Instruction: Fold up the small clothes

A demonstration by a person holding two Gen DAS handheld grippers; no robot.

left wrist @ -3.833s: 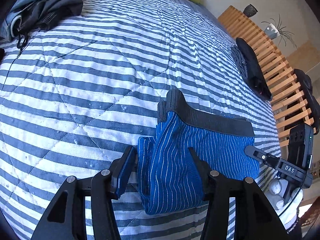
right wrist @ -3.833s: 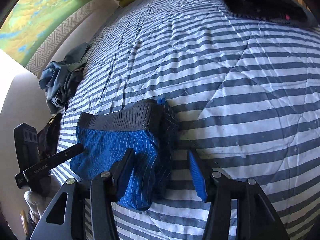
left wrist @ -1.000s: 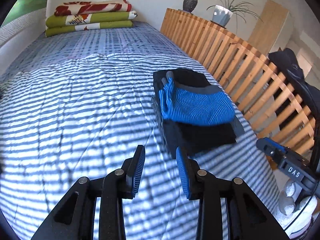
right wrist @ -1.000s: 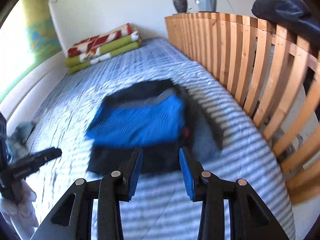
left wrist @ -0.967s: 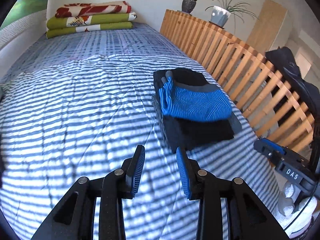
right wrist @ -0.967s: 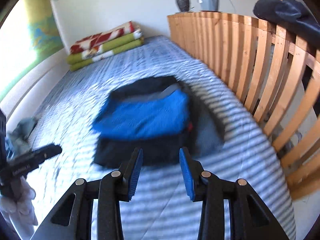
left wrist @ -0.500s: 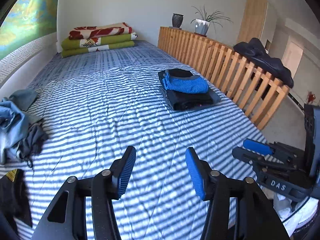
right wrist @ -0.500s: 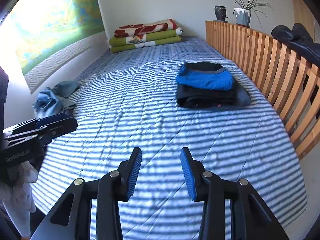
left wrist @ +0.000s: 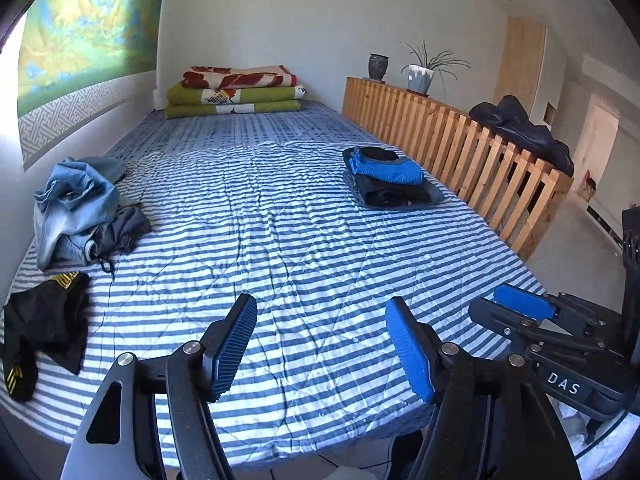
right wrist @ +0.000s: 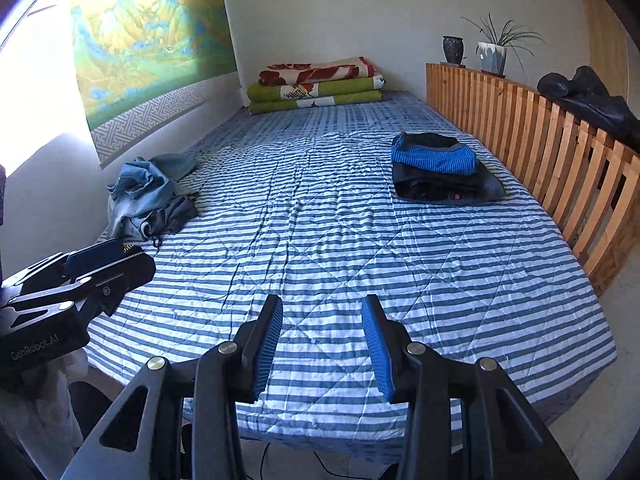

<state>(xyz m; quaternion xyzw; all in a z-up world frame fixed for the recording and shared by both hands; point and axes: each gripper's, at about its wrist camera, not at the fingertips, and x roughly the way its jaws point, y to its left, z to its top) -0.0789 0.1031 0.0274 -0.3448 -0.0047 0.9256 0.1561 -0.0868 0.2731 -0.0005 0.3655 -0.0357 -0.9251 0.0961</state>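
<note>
Nearest, the left gripper hangs over the bed's near edge with jaws wide and empty; the right gripper beside it is also parted, more narrowly, holding nothing. Both cover part of the striped quilt. At near left lie black shorts, cut off by the picture's rim. Farther left sits a crumpled heap of clothes, its pieces hard to separate. Far right, by the wooden rail, blue folded underwear tops a dark folded stack.
</note>
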